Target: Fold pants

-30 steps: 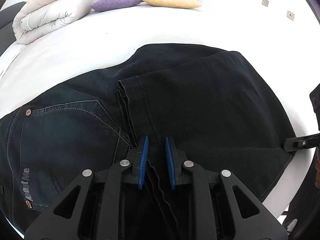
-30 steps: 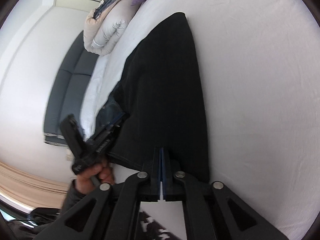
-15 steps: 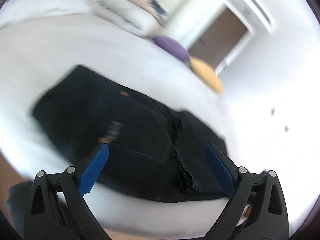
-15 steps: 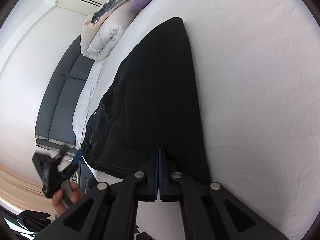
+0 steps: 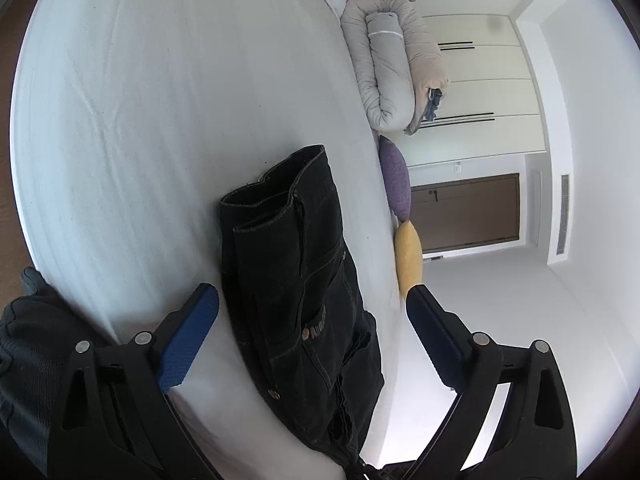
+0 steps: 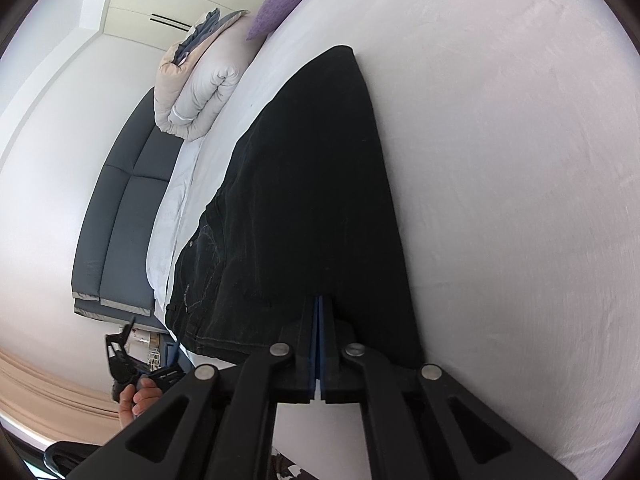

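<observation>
Left hand-held gripper (image 5: 312, 330) released pants (image 5: 296, 280), now spread wide above waistband. Right hand-held gripper (image 6: 319, 344) stayed pinching pants edge on bed (image 6: 500, 160). Fold seemed finished.

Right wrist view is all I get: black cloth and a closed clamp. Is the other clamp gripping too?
Observer: No. The left gripper is wide open, with the pants lying between its blue pads, untouched.
Operator: Are these plain trousers?
Observer: Jeans. The left wrist view shows a stitched back pocket with a small label, facing up.
Operator: Anything past the purple cushion?
Observer: A brown door stands behind the purple cushion and the yellow cushion.
</observation>
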A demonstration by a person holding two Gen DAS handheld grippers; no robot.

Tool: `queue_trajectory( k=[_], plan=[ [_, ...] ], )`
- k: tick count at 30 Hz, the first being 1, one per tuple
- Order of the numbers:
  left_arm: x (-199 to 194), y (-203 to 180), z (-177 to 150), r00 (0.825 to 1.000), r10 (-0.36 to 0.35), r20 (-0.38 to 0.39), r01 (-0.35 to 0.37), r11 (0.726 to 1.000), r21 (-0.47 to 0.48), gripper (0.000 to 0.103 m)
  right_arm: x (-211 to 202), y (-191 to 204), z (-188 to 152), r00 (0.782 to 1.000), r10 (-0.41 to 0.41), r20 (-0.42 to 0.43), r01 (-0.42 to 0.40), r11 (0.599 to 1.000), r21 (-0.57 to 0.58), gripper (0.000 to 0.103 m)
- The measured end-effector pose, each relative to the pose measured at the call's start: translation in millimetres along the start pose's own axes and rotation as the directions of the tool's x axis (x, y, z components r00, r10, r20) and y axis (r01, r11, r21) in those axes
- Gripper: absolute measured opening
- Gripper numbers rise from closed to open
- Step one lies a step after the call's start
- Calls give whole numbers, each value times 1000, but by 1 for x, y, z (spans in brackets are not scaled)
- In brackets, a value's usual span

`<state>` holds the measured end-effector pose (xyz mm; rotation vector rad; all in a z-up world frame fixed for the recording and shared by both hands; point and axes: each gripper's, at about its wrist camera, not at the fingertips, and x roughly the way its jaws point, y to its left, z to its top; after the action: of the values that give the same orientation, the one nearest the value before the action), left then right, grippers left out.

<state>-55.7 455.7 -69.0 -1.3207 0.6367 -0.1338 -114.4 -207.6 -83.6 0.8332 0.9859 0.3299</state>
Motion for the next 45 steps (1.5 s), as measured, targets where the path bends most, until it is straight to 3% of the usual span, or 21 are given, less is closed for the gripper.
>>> queue_trajectory(
  k=[9,10,12,14,16,17,19,21,27,31,39,42,45],
  plan=[
    [29,35,17,998,-60,-5,59,991,-119,93,0,-4,0,1000,10,0,-10,1000,6,0],
    [30,35,19,998,-65,0,65,990,-125,88,0,-4,1,1000,12,0,-12,1000,8,0],
    [34,35,23,998,-58,-5,57,990,-132,66,-1,-5,1,1000,17,0,-17,1000,10,0],
    [40,41,24,998,-67,-19,63,985,-162,33,-2,-4,1,1000,21,0,-21,1000,9,0],
    [44,48,23,997,-77,-23,71,980,-187,29,-4,-1,1,1000,21,0,-21,1000,7,6],
    [43,49,23,997,-75,-20,70,981,-182,26,-6,2,2,1000,26,1,-26,1000,7,11],
    [41,49,22,997,-73,-14,70,985,-159,24,-10,11,2,1000,29,7,-29,1000,-5,32],
    [39,46,20,998,-64,-8,63,989,-133,22,-12,24,4,999,31,10,-31,999,-22,45],
    [34,-1,10,1000,13,24,-16,995,103,20,19,84,22,996,61,-69,-70,988,-138,46],
    [34,-36,0,999,35,39,-44,969,242,20,66,122,38,989,40,-144,-69,977,-202,24],
    [40,-90,-27,996,72,53,-88,887,454,20,157,140,54,962,-29,-271,-17,986,-168,19],
    [46,-113,-42,994,86,59,-105,835,540,20,173,129,48,957,-98,-274,48,981,-186,0],
    [57,-141,-62,994,94,57,-109,770,628,20,172,118,45,963,-49,-263,9,988,-152,0]
  ],
)
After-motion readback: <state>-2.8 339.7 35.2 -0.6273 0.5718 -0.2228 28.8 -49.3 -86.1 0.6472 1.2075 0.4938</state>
